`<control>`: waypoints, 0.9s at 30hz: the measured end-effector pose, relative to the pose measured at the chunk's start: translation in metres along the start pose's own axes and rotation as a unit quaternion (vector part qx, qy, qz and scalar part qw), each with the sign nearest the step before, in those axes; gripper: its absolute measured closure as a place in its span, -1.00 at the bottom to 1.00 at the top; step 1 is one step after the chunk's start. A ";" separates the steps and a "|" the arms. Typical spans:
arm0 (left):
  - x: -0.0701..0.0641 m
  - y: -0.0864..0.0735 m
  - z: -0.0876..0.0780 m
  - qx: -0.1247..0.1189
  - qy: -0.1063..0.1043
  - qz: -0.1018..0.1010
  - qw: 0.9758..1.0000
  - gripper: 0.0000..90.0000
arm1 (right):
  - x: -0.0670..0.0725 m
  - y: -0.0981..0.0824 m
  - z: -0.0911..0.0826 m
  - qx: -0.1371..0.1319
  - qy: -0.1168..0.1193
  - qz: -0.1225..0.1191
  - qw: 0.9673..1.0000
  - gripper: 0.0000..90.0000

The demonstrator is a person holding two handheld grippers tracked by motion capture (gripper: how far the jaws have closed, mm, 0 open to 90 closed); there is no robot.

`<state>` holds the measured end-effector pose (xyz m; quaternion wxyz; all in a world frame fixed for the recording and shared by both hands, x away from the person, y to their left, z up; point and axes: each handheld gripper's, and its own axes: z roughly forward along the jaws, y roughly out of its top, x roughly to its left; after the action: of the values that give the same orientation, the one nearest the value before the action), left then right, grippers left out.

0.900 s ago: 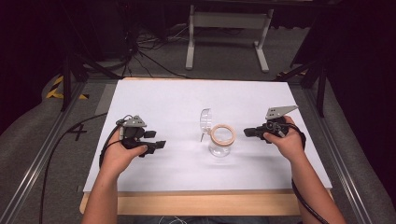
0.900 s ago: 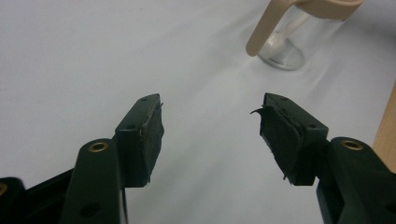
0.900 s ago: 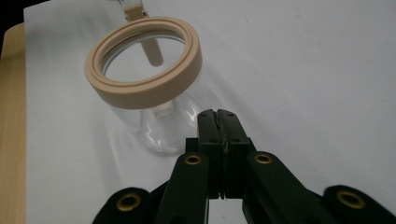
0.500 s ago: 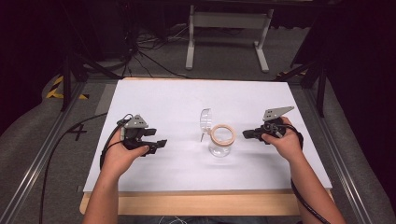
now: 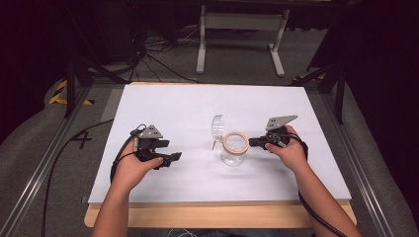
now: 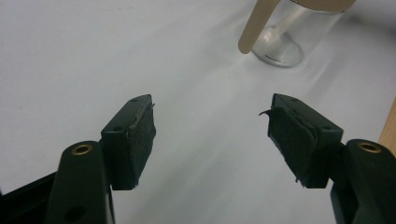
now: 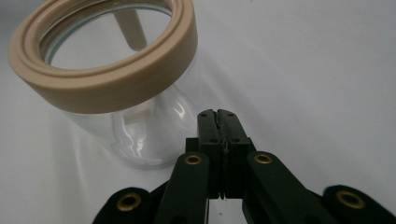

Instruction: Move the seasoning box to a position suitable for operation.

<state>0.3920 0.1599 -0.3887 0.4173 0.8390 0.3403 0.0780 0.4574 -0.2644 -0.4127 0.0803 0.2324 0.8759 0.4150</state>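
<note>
Glass jar (image 5: 234, 150) mid-tabletop (image 5: 163, 108): clear body, tan rim, clear lid hinged back; base cut off by your clenched right hand-held gripper (image 7: 219, 122), just beside its wall. Left hand-held gripper (image 6: 210, 135) released, well apart from jar.

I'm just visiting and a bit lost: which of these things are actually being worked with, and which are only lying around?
Likely in use:
jar
its lid, swung open
left gripper, open
right gripper, shut, beside the jar

Just lying about:
cables on the floor
metal stand behind the table
</note>
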 end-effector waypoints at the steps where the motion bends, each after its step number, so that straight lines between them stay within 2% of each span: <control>1: 0.000 0.000 0.000 0.001 0.000 0.000 1.000 -0.28 | 0.001 0.000 0.002 0.000 -0.002 0.000 1.000 1.00; 4: 0.000 -0.001 0.002 0.003 0.000 -0.006 1.000 -0.29 | 0.003 0.001 0.007 0.001 0.001 -0.004 1.000 1.00; 9: -0.001 -0.001 0.003 0.008 -0.001 -0.003 1.000 -0.32 | 0.005 0.001 0.009 0.001 0.003 -0.007 1.000 1.00; 20: -0.001 0.000 0.007 0.005 -0.003 -0.009 1.000 -0.32 | 0.006 0.000 0.007 0.011 0.011 0.002 1.000 1.00; 21: 0.000 0.001 0.007 0.005 -0.002 -0.003 1.000 -0.32 | 0.006 -0.001 0.007 0.013 0.013 0.004 1.000 1.00; 24: 0.000 0.003 0.009 0.007 -0.007 0.000 1.000 -0.32 | 0.008 -0.003 0.006 0.018 0.012 0.001 1.000 1.00; 25: -0.001 0.004 0.011 0.005 -0.008 -0.006 1.000 -0.32 | 0.009 -0.003 0.006 0.021 0.013 0.002 1.000 1.00; 27: 0.000 0.006 0.013 0.007 -0.010 0.001 1.000 -0.32 | 0.011 -0.004 0.005 0.021 0.014 0.000 1.000 1.00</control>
<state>0.4002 0.1492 -0.3926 0.4152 0.8428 0.3356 0.0675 0.4479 -0.2579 -0.4186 0.0637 0.2281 0.8857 0.3993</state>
